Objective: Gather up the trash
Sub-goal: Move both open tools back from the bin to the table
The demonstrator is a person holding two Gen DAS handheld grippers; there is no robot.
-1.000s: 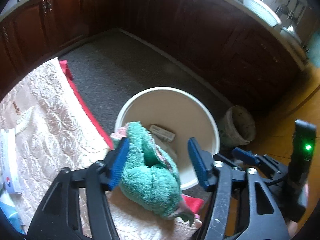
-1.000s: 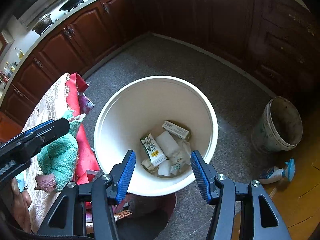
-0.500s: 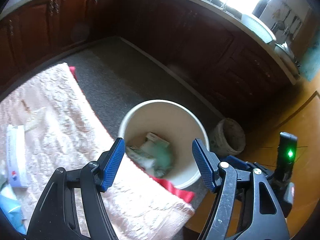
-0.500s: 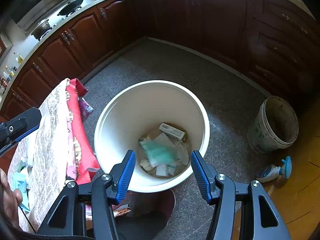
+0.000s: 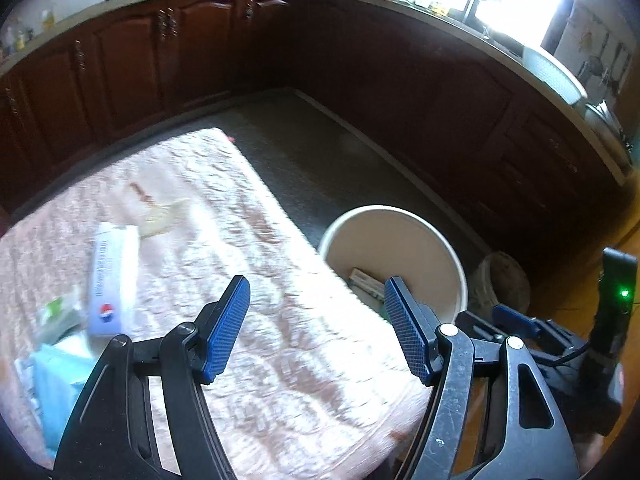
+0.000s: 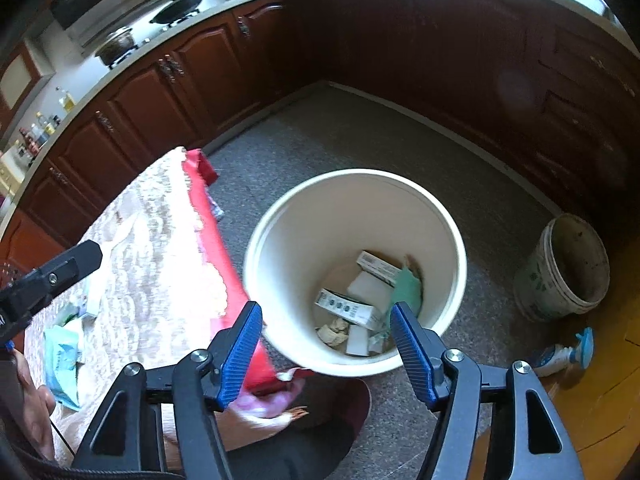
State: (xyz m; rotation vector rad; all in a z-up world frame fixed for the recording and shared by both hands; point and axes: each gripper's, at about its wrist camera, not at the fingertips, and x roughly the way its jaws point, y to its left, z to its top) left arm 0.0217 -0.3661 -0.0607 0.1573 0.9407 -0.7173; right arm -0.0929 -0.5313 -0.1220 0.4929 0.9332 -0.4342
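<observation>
Where tablecloth (image 5: 280, 340) overlaps, bin (image 5: 436, 236) hides — partly.

Clearance: bench (image 5: 280, 280) under left tongs (image 5: 316, 328) bare betw. pads; white box (image 5: 110, 280), wrappers (image 5: 56, 376) left of them. White bucket (image 6: 356, 184) mouth unobstructed ahead of right tongs (image 6: 326, 346), opening, nothing betw.; bench edge left, dirty pail (image 6: 560, 272) right.

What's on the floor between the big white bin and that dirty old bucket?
Nothing: the right wrist view shows bare speckled floor between the white bin and the dirty bucket.

green towel (image 6: 408, 286) now in bin (image 6: 280, 236), left claw (image 5: 316, 328) empty
</observation>
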